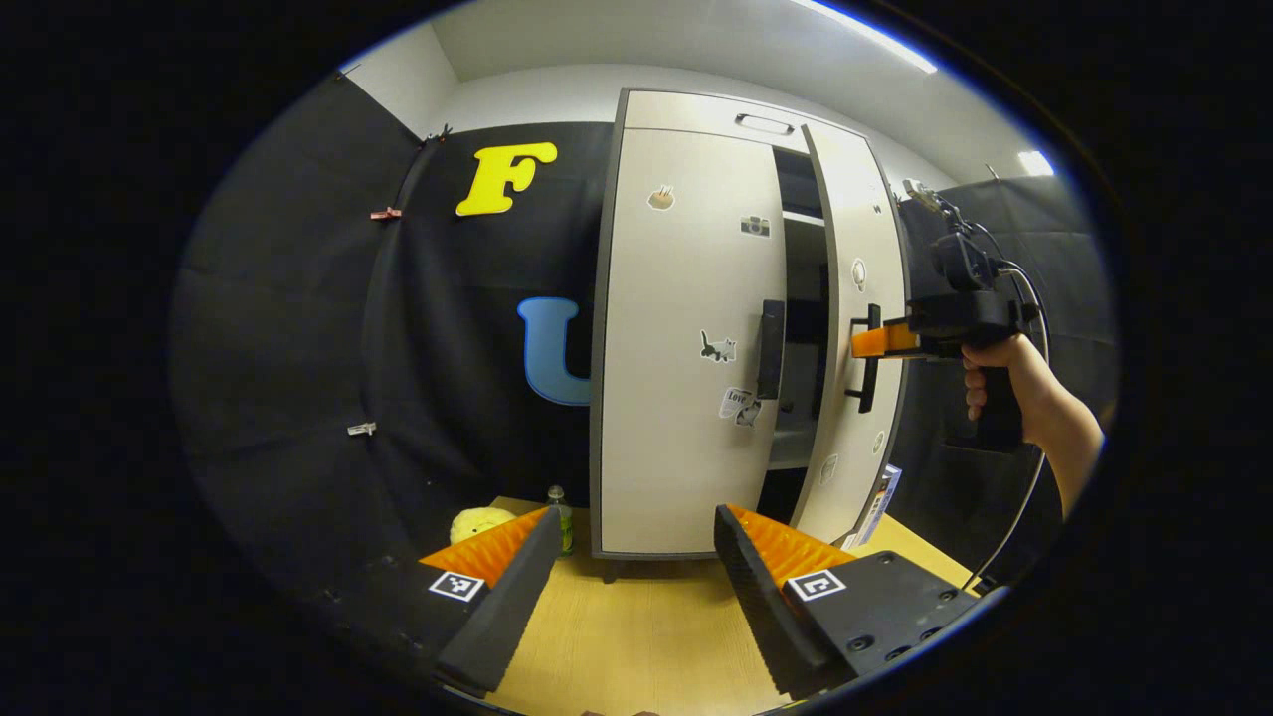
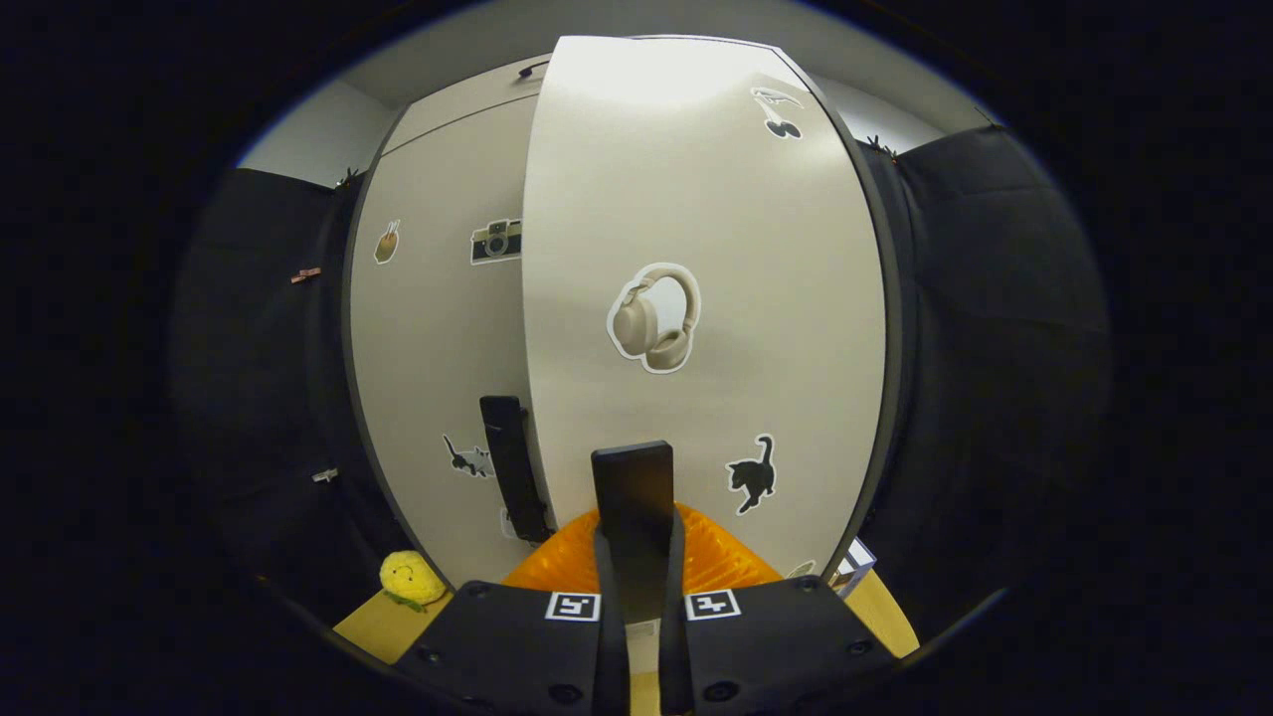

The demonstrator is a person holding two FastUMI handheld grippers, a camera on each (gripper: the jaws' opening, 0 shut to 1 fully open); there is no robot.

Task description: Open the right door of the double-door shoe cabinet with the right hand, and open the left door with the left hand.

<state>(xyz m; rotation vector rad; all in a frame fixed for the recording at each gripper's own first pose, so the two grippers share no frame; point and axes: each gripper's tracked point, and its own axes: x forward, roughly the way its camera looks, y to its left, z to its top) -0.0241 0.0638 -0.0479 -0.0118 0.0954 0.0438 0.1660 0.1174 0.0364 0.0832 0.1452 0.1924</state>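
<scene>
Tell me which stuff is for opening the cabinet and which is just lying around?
For the job: beige right door with black bar handle, beige left door with black handle.
Just lying about: yellow plush toy, small green bottle.

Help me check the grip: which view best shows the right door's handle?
The right gripper view. The right door's handle stands close up, clamped between the right gripper fingers. The left gripper view shows that handle small and side-on, with the gripper at it and the right door ajar.
</scene>
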